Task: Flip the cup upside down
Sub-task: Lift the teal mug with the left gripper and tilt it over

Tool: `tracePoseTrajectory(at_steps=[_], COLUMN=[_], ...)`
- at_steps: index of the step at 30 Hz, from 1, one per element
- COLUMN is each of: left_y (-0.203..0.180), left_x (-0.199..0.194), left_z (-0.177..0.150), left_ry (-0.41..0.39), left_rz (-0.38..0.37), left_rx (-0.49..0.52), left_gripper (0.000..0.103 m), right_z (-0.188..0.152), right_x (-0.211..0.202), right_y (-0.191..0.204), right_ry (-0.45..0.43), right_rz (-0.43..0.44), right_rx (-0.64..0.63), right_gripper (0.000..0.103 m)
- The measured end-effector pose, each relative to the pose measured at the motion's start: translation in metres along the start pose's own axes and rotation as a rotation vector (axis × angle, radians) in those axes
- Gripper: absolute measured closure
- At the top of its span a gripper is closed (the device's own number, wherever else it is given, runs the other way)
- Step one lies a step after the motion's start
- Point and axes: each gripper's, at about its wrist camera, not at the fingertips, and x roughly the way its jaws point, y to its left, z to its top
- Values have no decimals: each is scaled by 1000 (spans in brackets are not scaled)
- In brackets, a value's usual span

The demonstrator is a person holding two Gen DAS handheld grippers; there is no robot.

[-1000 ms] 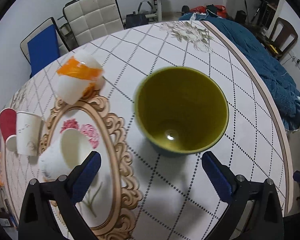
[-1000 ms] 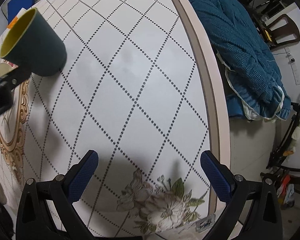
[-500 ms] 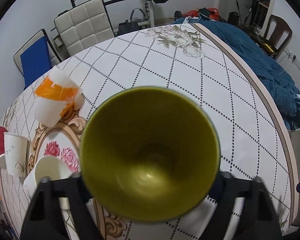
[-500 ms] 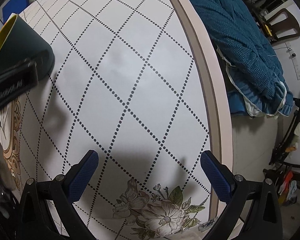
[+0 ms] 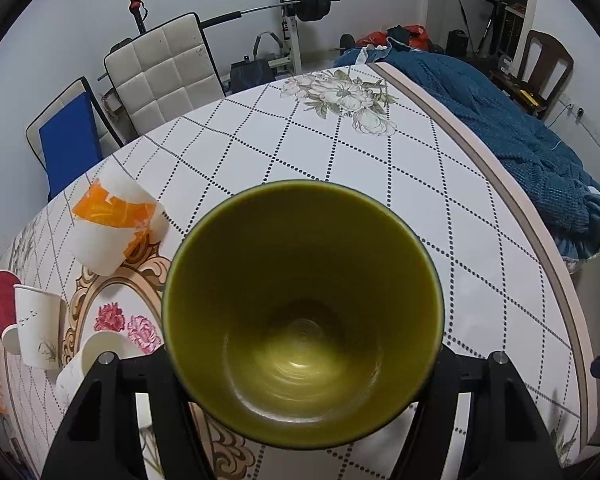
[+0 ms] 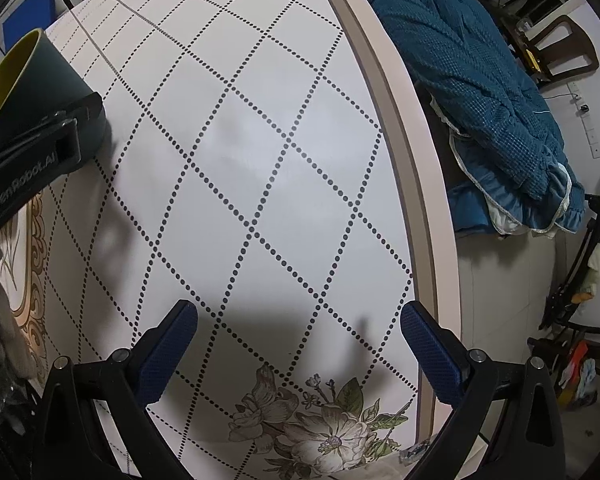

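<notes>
item: cup [image 5: 304, 312]. your left gripper [image 5: 300, 364] went from apart to clamped on it; flip pending. right gripper [image 6: 300, 348] apart, idle.

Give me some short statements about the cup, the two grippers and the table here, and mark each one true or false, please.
1. The left gripper is closed on the cup. True.
2. The cup is yellow-green inside and dark on the outside. True.
3. The right gripper holds a paper cup. False: its jaws are wide open, with nothing between them.
4. The cup is already upside down. False: its mouth faces the left wrist camera, and its inside bottom shows.
5. A white and orange cup lies on its side on the table. True.
</notes>
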Motion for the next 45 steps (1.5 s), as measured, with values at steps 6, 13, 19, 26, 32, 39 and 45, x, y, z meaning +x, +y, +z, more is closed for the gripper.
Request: tracePoseTrajectory(at_steps=[6, 13, 19, 26, 32, 39, 45], left_y=[11, 47, 92, 144, 174, 184, 192], left_x=[-31, -82, -112, -116, -103, -61, -34], left_z=[-13, -41, -81, -145, -197, -218, -208], left_ry=[11, 64, 173, 356, 550, 731, 741], left_rz=[8, 37, 73, 54, -21, -122, -119], left_rx=[4, -38, -96, -138, -200, -280, -329], left_gripper=[37, 37, 37, 37, 37, 37, 37], right_z=[-3, -16, -39, -73, -93, -117, -118], right_x=[-11, -22, -28, -33, -44, -61, -74], right_y=[8, 28, 65, 122, 157, 189, 203], right_ry=[-17, -14, -1, 16, 23, 28, 18], right_rz=[16, 54, 88, 101, 101, 73, 48], right_rx=[-14, -50, -116, -180, -199, -237, -245], right_gripper=[0, 0, 0, 0, 0, 0, 0])
